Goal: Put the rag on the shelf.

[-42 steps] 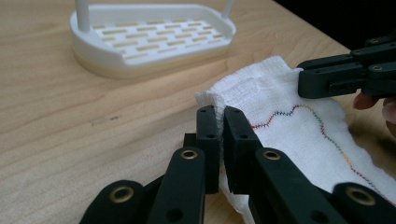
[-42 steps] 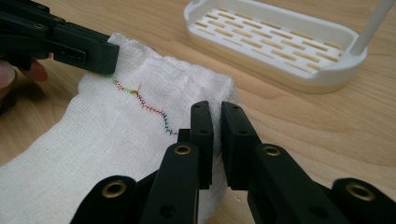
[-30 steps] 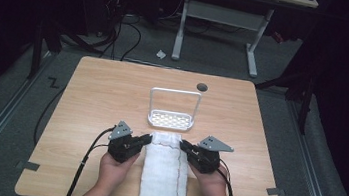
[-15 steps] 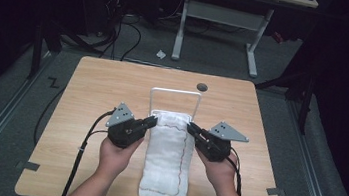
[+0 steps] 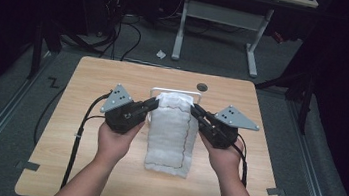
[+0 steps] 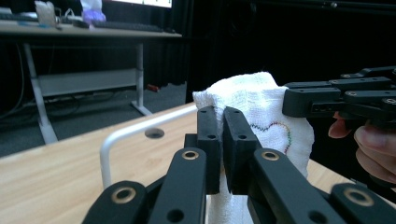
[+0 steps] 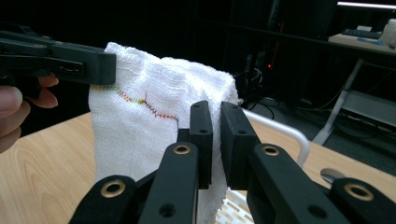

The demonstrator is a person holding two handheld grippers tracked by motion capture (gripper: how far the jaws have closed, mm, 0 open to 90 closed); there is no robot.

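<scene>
From the high view, a white towel [image 5: 172, 133] hung between the two grippers, lifted by its top edge, its lower end resting on the wooden tabletop [image 5: 82, 132]. The left gripper [image 5: 150, 104] pinched the towel's upper left corner and the right gripper [image 5: 194, 109] pinched its upper right corner, both closed on the cloth. A white wire rack [image 5: 154, 91] stood just behind the towel, mostly hidden by it, and a small round hole cover [image 5: 202, 87] sat near the tabletop's far edge. Beyond lay a grey floor [image 5: 134, 42] with cables and the legs of another desk [image 5: 218, 13] in a dark room.

In the left gripper view, the left gripper [image 6: 221, 126] had its jaws clamped on the towel [image 6: 261, 116], which rose above and beside them; coloured stitching ran along its hem. The right gripper [image 6: 299, 100] held the far corner.

In the right gripper view, the right gripper [image 7: 215, 121] gripped the towel [image 7: 140, 126] too, with the left gripper [image 7: 100, 65] on the opposite corner and the rack [image 7: 285, 133] behind.
</scene>
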